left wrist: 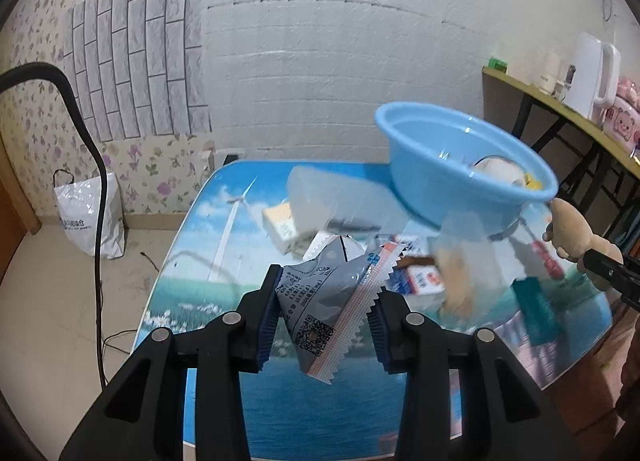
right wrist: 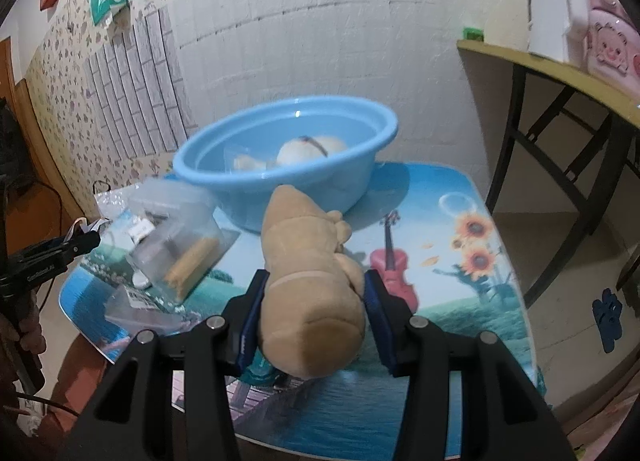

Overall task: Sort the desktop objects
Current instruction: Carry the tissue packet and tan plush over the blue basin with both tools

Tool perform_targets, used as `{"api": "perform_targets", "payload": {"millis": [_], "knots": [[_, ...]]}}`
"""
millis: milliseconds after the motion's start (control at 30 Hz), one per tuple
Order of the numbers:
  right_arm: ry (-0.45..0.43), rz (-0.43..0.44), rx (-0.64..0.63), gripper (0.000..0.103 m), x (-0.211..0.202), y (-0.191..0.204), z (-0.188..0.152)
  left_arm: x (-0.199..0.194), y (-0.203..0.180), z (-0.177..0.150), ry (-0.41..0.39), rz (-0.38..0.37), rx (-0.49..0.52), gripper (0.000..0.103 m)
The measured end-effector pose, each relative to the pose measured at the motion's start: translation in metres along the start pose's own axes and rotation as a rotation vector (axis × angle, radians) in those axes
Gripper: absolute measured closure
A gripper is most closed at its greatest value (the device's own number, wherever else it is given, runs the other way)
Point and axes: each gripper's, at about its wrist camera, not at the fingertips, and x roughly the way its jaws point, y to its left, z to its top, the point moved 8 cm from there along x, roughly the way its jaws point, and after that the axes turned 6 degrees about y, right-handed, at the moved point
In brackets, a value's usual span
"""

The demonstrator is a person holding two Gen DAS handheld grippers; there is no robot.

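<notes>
While left gripper (left wrist: 322,311) pinches sachet (left wrist: 326,301), basin (right wrist: 286,159) crowds table's (right wrist: 460,301) far edge

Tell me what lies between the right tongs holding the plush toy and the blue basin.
Right wrist view: only the plush toy itself, clamped in the right tongs, reaching up to the blue basin; no other object lies between.

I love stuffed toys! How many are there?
2. A tan plush toy is held in the right gripper; a white one lies in the blue basin. More may be hidden.
</notes>
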Motion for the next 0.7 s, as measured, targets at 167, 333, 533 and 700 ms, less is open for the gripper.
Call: {"api": "perform_targets", "payload": {"millis": [167,333,533,700], "knots": [[-0.050,0.013,0.003,0.057,-0.015,0.000,0.016,-0.007,-0.013,0.016,-0.008,-0.023,0.011,0.065],[-0.097,0.035,0.000,0.057,-0.026,-0.001,0.032,-0.012,-0.025,0.034,-0.015,-0.045,0.019,0.065],[-0.121,0.065,0.002,0.057,-0.017,-0.005,0.053,-0.009,-0.048,0.060,-0.033,-0.067,0.057,0.065],[-0.131,0.089,-0.003,0.057,0.001,-0.007,0.073,0.007,-0.074,0.080,-0.029,-0.097,0.096,0.065]]}}
